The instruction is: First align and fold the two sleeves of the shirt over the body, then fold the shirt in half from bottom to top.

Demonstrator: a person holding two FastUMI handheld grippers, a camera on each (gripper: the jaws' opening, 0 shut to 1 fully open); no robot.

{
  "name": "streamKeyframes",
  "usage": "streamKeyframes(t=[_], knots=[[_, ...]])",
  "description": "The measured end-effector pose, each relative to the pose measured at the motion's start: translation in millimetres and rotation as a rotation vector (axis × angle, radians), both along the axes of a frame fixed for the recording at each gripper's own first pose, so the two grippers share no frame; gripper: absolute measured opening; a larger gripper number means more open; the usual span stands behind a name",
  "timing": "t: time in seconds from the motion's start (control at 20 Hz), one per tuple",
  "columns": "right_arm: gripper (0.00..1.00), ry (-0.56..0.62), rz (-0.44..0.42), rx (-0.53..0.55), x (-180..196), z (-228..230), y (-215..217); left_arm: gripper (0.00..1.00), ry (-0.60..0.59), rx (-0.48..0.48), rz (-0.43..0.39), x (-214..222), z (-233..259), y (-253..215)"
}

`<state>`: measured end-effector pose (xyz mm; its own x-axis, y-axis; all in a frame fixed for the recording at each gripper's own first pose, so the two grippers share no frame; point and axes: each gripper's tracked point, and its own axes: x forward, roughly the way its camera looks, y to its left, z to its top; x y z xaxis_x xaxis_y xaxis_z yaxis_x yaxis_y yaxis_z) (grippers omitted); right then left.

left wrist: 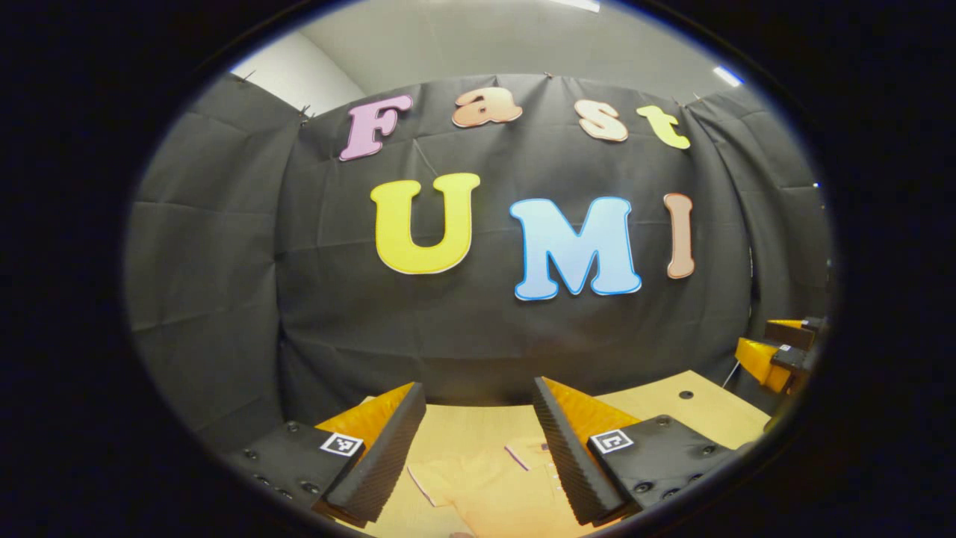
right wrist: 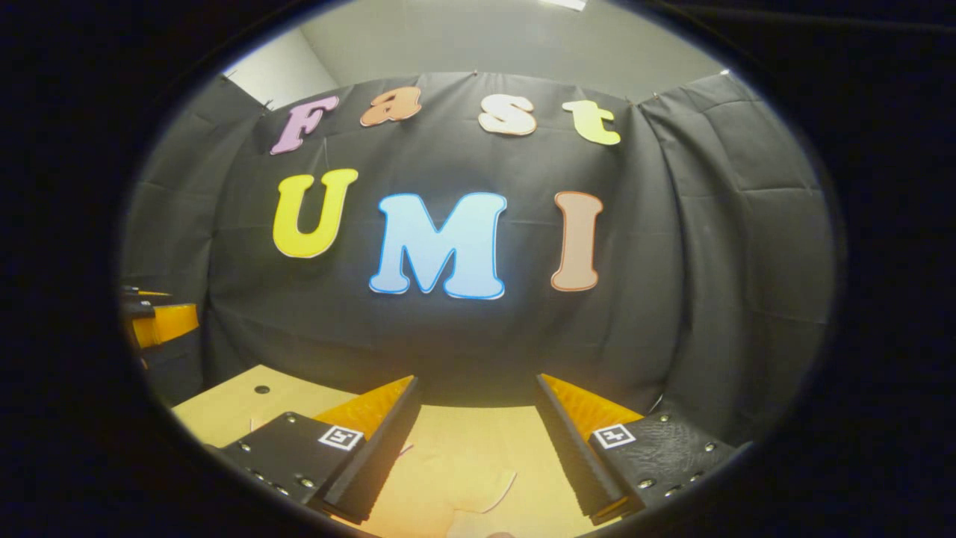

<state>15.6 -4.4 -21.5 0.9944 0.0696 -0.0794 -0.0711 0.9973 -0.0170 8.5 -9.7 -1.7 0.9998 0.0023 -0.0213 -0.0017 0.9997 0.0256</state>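
In the left gripper view we see the left claw (left wrist: 478, 396) held above the wooden surface (left wrist: 702, 407), its two fingers spread wide apart with nothing between them. Below and between those fingers lies the shirt (left wrist: 493, 486), pale orange, flat on the surface, with its collar area and a sleeve edge just visible. At the far right edge of that view we find the right claw (left wrist: 780, 347), raised well off the surface and apart from the shirt.

In the right gripper view we see the right claw with fingers likewise parted and gripping nothing. Under it the shirt spreads on the surface, one edge curving near the middle bottom. The left claw sits at the far left edge of this view, lifted clear of the surface. Black cloth (right wrist: 709, 246) walls the booth behind
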Motion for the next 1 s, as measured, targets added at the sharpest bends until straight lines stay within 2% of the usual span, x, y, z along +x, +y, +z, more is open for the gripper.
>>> streamKeyframes(t=[0.45, 1.0], knots=[[0.96, 0.177, 0.027, 0.025, 40, -66, 1, 0.93, 0.009, 0.006, 0.037, -4, 0, 7], [0.98, 0.450, 0.052, -0.001, 91, -180, 7, 0.93, 0.027, 0.020, 0.122, -11, -3, 38]])
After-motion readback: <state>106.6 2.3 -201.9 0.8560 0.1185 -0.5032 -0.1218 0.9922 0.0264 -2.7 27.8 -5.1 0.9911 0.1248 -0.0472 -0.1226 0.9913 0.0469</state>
